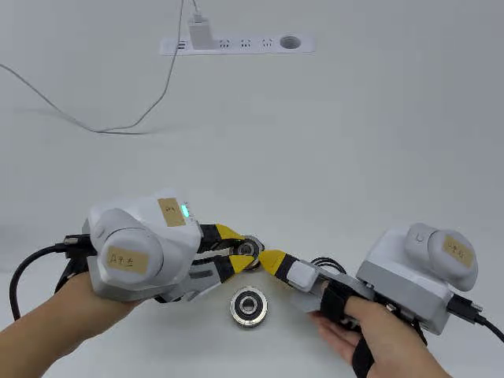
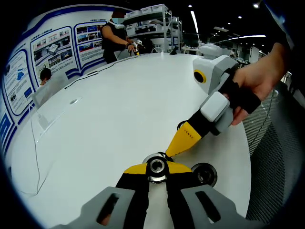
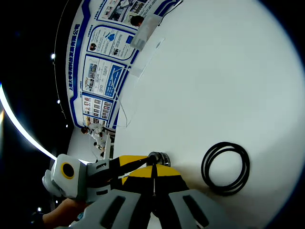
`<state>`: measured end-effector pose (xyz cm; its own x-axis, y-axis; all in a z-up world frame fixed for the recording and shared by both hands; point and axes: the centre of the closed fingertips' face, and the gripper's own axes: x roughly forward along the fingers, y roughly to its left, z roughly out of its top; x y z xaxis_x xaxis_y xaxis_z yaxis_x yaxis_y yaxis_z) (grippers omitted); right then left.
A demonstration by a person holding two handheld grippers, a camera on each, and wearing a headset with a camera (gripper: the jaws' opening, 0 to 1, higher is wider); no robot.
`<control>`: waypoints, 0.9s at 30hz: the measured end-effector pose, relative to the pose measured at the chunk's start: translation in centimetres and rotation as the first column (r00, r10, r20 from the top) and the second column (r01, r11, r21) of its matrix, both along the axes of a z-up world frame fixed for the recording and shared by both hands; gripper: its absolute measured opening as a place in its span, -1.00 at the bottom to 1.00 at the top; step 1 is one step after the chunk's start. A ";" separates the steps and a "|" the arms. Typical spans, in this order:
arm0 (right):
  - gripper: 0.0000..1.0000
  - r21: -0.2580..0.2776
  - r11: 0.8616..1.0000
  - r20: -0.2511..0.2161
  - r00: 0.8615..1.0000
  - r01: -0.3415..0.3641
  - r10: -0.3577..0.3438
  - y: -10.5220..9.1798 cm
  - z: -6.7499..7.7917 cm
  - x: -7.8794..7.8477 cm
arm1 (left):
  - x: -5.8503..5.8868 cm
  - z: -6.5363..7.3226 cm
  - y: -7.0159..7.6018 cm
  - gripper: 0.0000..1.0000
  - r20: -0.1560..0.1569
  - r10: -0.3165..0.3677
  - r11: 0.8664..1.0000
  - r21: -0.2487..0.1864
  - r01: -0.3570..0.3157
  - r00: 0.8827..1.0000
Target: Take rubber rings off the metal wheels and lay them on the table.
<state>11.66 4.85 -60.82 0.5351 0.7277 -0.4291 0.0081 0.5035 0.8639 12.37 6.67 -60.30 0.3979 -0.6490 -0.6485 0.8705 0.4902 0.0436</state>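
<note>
My left gripper [image 1: 239, 253] [image 2: 157, 170] is shut on a small metal wheel [image 1: 249, 248] [image 2: 157, 166], held just above the white table. My right gripper [image 1: 265, 257] [image 3: 153, 169] comes in from the right. Its yellow jaws are closed together at the rim of that wheel [image 3: 159, 157], pinching the thin black rubber ring there. A second metal wheel [image 1: 248, 306] [image 2: 205, 173] lies flat on the table below the two grippers. Two loose black rubber rings [image 1: 328, 264] [image 3: 225, 168] lie overlapped on the table by the right gripper.
A white power strip [image 1: 236, 44] with a plugged-in charger lies at the table's far edge. Its grey cable [image 1: 118, 127] trails off to the left. The table's near edge [image 2: 248, 157] runs close to the right hand.
</note>
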 end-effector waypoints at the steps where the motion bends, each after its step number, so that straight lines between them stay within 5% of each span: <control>1: -0.99 -0.001 1.000 0.002 1.000 -0.002 0.002 0.0 0.0 0.0 | 0.0 0.0 0.0 -0.75 0.000 0.000 1.000 0.000 0.000 1.000; 27: -0.99 -0.062 0.996 0.077 0.994 -0.069 0.074 0.9 0.9 0.0 | 0.0 0.0 0.0 -0.75 0.005 0.000 1.000 -0.007 0.000 1.000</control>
<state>11.63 5.72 -59.97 0.5169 0.7397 -0.4308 -0.0971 0.5507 0.8290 12.37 6.67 -60.32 0.4015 -0.6535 -0.6417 0.8702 0.4906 0.0449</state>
